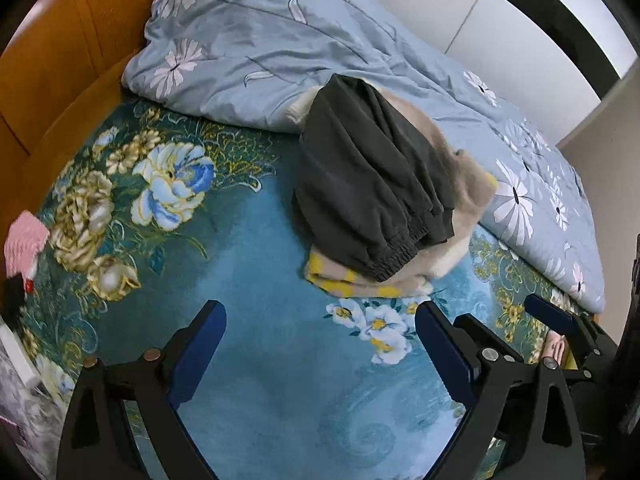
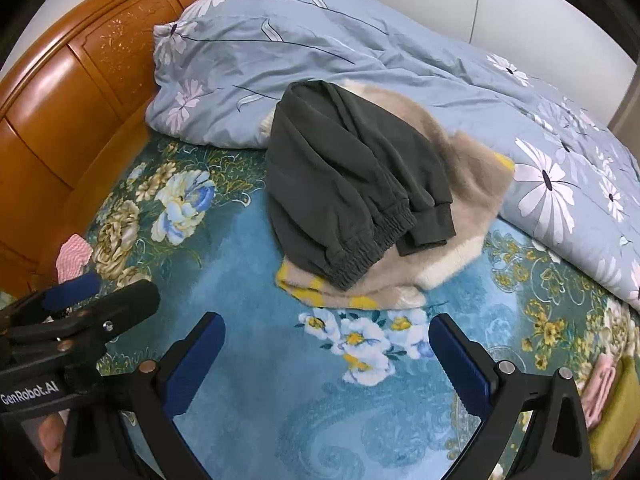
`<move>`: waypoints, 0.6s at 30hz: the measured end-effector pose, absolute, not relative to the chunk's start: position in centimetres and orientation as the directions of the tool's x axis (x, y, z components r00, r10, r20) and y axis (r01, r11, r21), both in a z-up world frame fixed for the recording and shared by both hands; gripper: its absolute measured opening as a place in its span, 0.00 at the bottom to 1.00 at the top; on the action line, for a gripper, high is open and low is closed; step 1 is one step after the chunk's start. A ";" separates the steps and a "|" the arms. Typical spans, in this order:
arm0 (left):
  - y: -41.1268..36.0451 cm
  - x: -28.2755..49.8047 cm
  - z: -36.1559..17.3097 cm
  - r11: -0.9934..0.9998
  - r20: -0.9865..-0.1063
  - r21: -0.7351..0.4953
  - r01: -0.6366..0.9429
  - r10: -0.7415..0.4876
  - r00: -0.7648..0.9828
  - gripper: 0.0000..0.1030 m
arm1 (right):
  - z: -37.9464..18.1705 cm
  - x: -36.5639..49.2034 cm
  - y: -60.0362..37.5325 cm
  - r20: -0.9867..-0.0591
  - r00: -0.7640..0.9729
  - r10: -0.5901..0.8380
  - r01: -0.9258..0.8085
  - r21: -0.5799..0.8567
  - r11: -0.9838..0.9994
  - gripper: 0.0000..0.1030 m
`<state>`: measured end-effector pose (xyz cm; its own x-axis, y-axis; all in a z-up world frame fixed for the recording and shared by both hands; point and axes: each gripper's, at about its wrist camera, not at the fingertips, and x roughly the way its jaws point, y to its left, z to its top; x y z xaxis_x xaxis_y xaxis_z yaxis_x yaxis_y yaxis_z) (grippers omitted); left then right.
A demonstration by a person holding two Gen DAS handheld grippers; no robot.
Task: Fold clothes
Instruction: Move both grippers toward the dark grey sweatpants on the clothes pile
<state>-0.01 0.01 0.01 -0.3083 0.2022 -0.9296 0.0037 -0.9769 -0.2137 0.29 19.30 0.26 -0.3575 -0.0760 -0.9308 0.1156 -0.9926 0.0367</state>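
Reading from the left, we found the wooden headboard (image 2: 60, 112) shown in full carved curve only by the right wrist camera; the left wrist camera caught just its plain edge. At the far left lay a pink cloth (image 1: 26, 240) on the flowered bedsheet (image 1: 256, 320), seen in both views. The right view alone showed the left gripper (image 2: 70, 294) from the side, with a printed label on its body and part of a hand (image 2: 50, 440) beneath it. In the middle we saw the dark grey trousers (image 2: 344, 184), folded and resting on a folded beige sweater (image 2: 452, 236) with yellow trim, the stack touching the crumpled blue quilt (image 2: 320, 40) behind it. Only the right view showed pink and mustard clothes (image 2: 612, 404) at the bed's right edge. Our left gripper (image 1: 320, 354) hovered above the sheet just short of the stack, jaws spread wide and empty. Our right gripper (image 2: 328, 358) hung level beside it, likewise spread and gripping nothing; its blue fingertip (image 1: 550, 314) poked into the left view's right side.
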 end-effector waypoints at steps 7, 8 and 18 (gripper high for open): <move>2.7 -0.2 0.5 -0.992 -0.951 -0.125 -0.012 0.124 -0.285 0.93 | -0.8 0.7 23.2 -0.920 -0.380 -0.099 0.042 0.090 -0.995 1.00; 3.3 0.0 0.0 -0.995 -0.950 -0.103 -0.015 0.103 -0.296 0.93 | -0.9 0.8 23.8 -0.918 -0.383 -0.103 0.031 0.098 -0.995 1.00; 4.0 0.3 -1.3 -0.997 -0.974 -0.024 0.072 0.007 -0.228 0.93 | -1.2 1.0 26.5 -0.905 -0.405 -0.128 0.007 0.137 -0.991 1.00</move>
<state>0.30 4.03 -1.26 -0.2282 0.0068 -0.9736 0.0717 -0.9971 -0.0238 1.01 26.53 -1.22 -0.4050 -0.1281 -0.9053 0.0065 -0.9905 0.1372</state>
